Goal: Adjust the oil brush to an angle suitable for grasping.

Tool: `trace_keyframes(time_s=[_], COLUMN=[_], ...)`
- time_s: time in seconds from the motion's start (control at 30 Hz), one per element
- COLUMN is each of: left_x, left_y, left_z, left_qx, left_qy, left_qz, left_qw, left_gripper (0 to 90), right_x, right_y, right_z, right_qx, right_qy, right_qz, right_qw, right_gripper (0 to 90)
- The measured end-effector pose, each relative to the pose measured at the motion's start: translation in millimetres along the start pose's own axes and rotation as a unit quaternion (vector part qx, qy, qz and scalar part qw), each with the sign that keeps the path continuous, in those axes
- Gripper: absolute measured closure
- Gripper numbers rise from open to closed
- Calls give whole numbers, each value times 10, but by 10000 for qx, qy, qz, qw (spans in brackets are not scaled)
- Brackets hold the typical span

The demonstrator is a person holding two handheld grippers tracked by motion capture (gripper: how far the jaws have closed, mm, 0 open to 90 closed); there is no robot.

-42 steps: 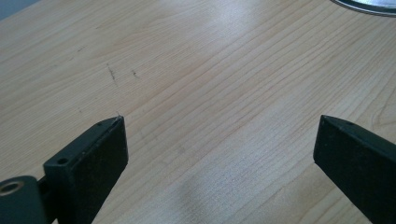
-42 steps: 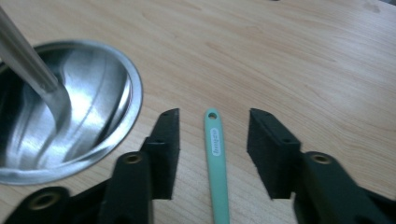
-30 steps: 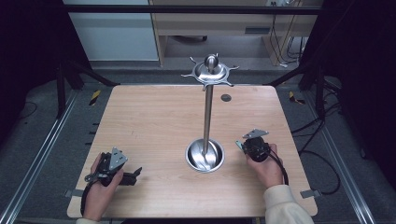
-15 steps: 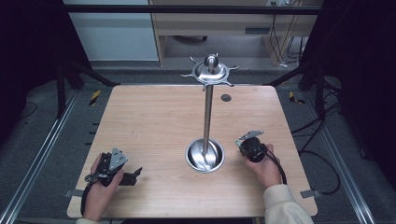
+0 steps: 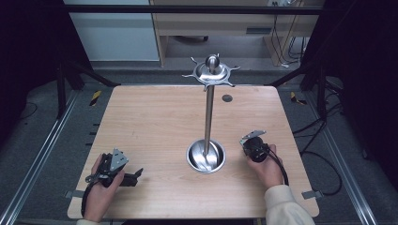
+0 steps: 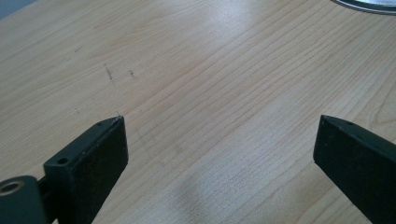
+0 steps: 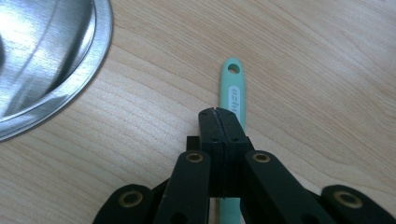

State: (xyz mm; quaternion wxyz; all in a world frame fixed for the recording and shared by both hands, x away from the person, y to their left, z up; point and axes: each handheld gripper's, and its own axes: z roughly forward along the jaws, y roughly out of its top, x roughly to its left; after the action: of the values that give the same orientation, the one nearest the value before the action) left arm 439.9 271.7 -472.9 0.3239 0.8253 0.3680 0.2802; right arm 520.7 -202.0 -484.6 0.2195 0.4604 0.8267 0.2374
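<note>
R gripper (image 7: 218,112) jaws clenched on mint handle (image 7: 232,91) lying on worktop (image 5: 155,126) beside steel stand base (image 5: 205,157); L gripper (image 6: 219,140) jaws released, idle; thin hold, so handle could pivot or slip on lift.

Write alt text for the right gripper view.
The right gripper, black jaws pressed together, sits over a mint-green handle with a hanging hole, lying on the wooden table. A shiny metal dish curves in at upper left.

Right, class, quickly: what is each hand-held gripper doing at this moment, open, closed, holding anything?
Left hand-held gripper: open, jaws wide apart over bare table, holding nothing.
Right hand-held gripper: jaws shut; whether they pinch the mint-green handle beneath cannot be told.
</note>
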Motion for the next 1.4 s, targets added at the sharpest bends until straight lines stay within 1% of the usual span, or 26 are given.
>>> trace_keyframes(time_s=[0.1,0.13,0.17,0.23,0.3,0.33,0.37,0.4,0.47,0.53,0.57,0.6,0.63,0.73,0.77,0.83,0.87,0.93,0.97,1.0,1.03,1.07,1.17,1.2,1.3,1.4], left_x=[-1,-1,-4,-2,1,1,5,5,3,0,-2,-2,-2,-4,-4,-4,-5,-7,-7,-8,-8,-7,-7,-7,-7,-9], left_y=[-2,-2,-3,-4,-6,-6,-8,-8,-7,-7,-6,-6,-6,-8,-9,-10,-10,-10,-10,-10,-10,-11,-12,-12,-12,-11], left_z=[-3,-3,-5,-8,-9,-9,-10,-10,-10,-8,-6,-6,-5,-2,0,1,4,6,6,6,6,6,7,7,8,7], left_qx=[4,4,11,7,0,0,3,3,8,12,37,37,54,56,59,62,70,70,70,72,72,69,71,71,70,70], left_qy=[7,7,3,0,12,12,12,12,12,7,-10,-10,-13,-20,-20,-25,-39,-45,-45,-47,-48,-50,-47,-47,-55,-53], left_qz=[5,5,8,4,-10,-10,-14,-14,-7,-6,8,8,19,9,6,8,10,13,13,15,12,12,5,5,7,14], left_qw=[10000,10000,10000,10000,10000,10000,10000,10000,10000,10000,10000,10000,10000,10000,10000,10000,10000,10000,10000,10000,10000,10000,10000,10000,10000,10000], left_gripper=[27,28,27,28,28,28,28,28,28,28,28,27,28,28,28,27,27,27,28,28,28,27,28,27,28,28], right_x=[-2,-2,-26,-56,-88,-88,-121,-121,-163,-177,-211,-211,-236,-255,-270,-265,-271,-266,-266,-256,-256,-256,-263,-263,-273,-283], right_y=[9,9,24,29,35,35,46,46,69,78,100,100,119,130,137,132,126,120,120,118,118,117,113,113,101,91], right_z=[-38,-38,-93,-127,-183,-183,-241,-241,-338,-369,-427,-427,-461,-474,-467,-441,-418,-384,-384,-342,-342,-308,-267,-267,-223,-205], right_qx=[-55,-55,-14,16,142,142,246,246,449,527,699,699,864,1010,1205,1389,1453,1567,1567,1709,1709,1777,1892,1892,2024,2070], right_qy=[83,83,35,35,54,54,89,89,171,191,274,274,374,416,521,567,596,643,643,664,664,712,697,697,720,739], right_qz=[55,55,51,145,185,185,211,211,254,265,302,302,335,335,355,346,256,247,247,249,249,222,227,227,289,282], right_qw=[9999,9999,10000,9999,9997,9997,9994,9994,9985,9981,9967,9967,9950,9935,9907,9881,9873,9852,9852,9827,9827,9812,9792,9792,9762,9751], right_gripper=[900,900,900,900,898,898,883,883,851,831,802,802,770,738,701,684,680,675,675,677,677,683,700,700,723,736])
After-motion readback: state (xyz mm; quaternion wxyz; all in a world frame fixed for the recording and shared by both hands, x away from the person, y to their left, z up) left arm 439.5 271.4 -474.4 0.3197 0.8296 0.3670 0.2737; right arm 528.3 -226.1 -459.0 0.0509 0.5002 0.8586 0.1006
